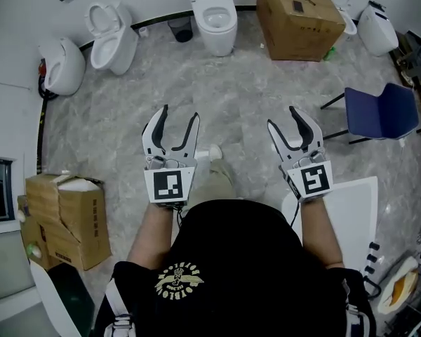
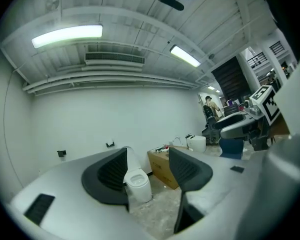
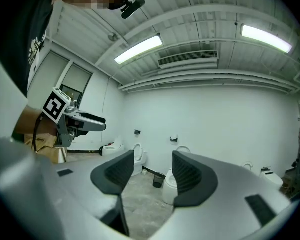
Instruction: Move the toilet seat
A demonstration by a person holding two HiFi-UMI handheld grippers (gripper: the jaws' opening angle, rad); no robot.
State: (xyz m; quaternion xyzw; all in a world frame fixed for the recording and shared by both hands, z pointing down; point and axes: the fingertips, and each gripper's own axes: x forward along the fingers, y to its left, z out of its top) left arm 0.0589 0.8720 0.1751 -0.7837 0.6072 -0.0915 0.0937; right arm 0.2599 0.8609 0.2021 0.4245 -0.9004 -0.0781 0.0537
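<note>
The seat (image 1: 229, 20) I take to be mine lies flat on the middle toilet (image 1: 217, 41), against the far wall. There are several toilets in the room, so that choice is my judgement, made because both tools point that way. The toilet's long axis runs from the wall straight toward me, with the bowl front nearest and the hinge end at the back.

Just to its right stands a box (image 1: 298, 12), and a small dark bin (image 1: 182, 30) sits on its left. Any sideways swing of the seat would have little room.

Bare floor (image 1: 245, 97) lies between the toilet and me, and both tools are well apart from the seat.

The left tool (image 1: 171, 135) is a little left of the toilet's line. In the left gripper view the toilet (image 2: 138, 184) shows right in the gap of that tool (image 2: 147, 171), whose jaws are spread wide with nothing between them.

The right tool (image 1: 295, 133) sits further off that line, to the right. In the right gripper view the toilet (image 3: 167, 188) is half hidden behind one jaw of that tool (image 3: 152, 174), which is also spread and empty.

I judge the left hand better lined up. What's called for is a walk forward, then a reach down to the seat's front edge.
</note>
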